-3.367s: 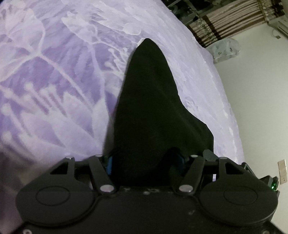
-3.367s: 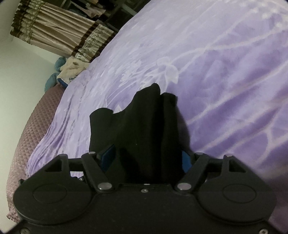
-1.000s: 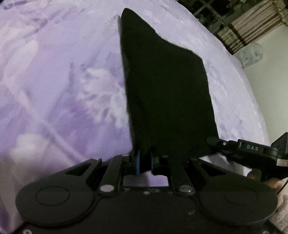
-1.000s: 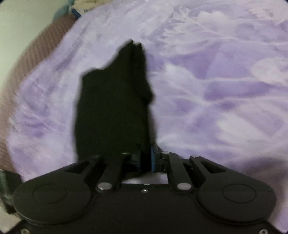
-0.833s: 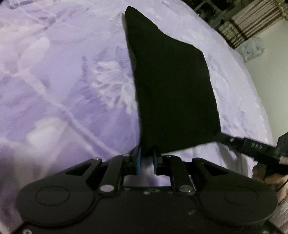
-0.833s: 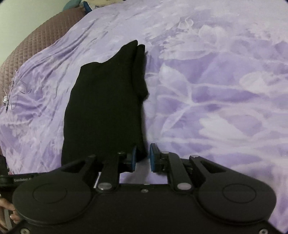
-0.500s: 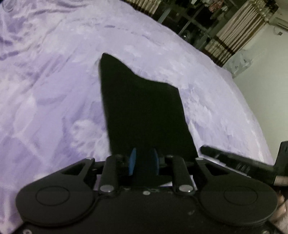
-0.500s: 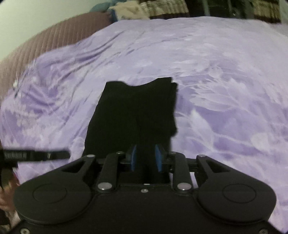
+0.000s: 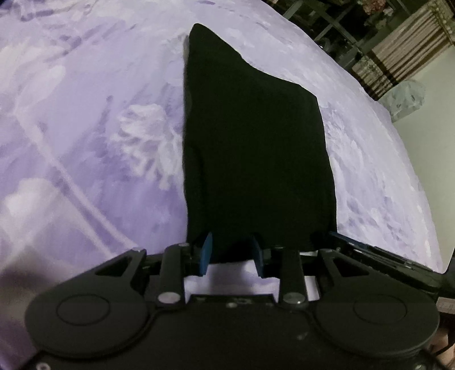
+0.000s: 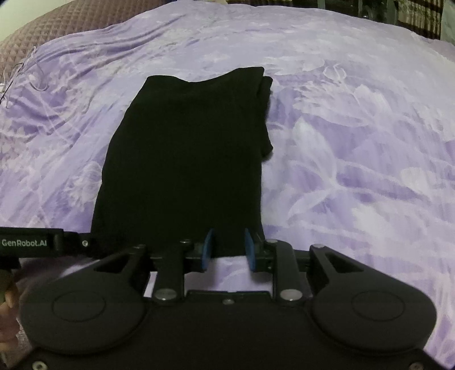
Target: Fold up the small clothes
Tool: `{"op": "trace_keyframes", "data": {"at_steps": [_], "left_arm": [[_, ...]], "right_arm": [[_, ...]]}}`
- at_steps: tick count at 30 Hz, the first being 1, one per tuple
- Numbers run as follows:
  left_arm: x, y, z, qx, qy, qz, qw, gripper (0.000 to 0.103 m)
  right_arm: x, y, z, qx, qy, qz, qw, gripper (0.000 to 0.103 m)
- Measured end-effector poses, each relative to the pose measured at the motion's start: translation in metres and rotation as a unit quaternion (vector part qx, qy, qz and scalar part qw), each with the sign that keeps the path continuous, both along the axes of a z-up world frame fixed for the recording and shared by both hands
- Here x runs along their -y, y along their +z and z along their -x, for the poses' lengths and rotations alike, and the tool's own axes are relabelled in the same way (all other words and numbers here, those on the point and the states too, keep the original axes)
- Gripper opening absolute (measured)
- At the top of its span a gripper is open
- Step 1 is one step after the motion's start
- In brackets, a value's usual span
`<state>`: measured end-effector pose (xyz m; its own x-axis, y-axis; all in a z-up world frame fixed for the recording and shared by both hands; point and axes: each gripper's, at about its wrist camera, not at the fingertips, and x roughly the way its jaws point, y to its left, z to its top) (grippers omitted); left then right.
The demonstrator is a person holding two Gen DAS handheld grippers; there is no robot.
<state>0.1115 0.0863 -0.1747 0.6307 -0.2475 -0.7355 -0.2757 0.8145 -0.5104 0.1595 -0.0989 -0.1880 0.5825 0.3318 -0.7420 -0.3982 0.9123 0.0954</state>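
A small black garment point(image 9: 256, 142) lies flat, folded lengthwise, on the purple floral bedspread point(image 9: 85, 142); it also shows in the right wrist view point(image 10: 187, 159). My left gripper point(image 9: 231, 250) is open at the garment's near left corner, its blue pads apart over the hem. My right gripper point(image 10: 227, 250) is open at the near right corner, its pads apart over the hem. Neither grips the cloth. The right gripper's finger point(image 9: 384, 253) shows low right in the left wrist view; the left gripper's finger point(image 10: 31, 243) shows at left in the right wrist view.
The bedspread point(image 10: 355, 142) spreads widely around the garment. A brown quilted headboard point(image 10: 57, 20) lies at the far left. Striped curtains point(image 9: 403, 54) and a plastic bag point(image 9: 406, 96) stand beyond the bed's far right edge.
Both grippers laid the black garment down flat on the bed and opened, letting go of its near hem. Both then drew back slightly.
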Motion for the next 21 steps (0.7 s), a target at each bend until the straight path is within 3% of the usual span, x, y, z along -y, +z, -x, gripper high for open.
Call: {"op": "trace_keyframes", "data": {"at_steps": [7, 11, 15, 21], "left_arm": [[0.003, 0.013, 0.001, -0.009, 0.002, -0.001, 1.0, 0.031], [0.004, 0.035, 0.0, 0.021, 0.009, -0.006, 0.9997, 0.033], [0.002, 0.049, -0.009, 0.046, 0.013, -0.039, 0.9981, 0.037], [-0.007, 0.026, -0.033, 0.012, 0.027, -0.053, 0.9982, 0.038]], "right_arm": [[0.004, 0.003, 0.011, -0.009, -0.006, 0.002, 1.0, 0.016], [0.002, 0.019, 0.018, 0.012, -0.004, 0.004, 1.0, 0.018], [-0.002, 0.034, 0.018, 0.045, 0.005, -0.002, 0.999, 0.022], [-0.015, 0.027, -0.008, 0.055, -0.003, 0.026, 0.998, 0.024]]}}
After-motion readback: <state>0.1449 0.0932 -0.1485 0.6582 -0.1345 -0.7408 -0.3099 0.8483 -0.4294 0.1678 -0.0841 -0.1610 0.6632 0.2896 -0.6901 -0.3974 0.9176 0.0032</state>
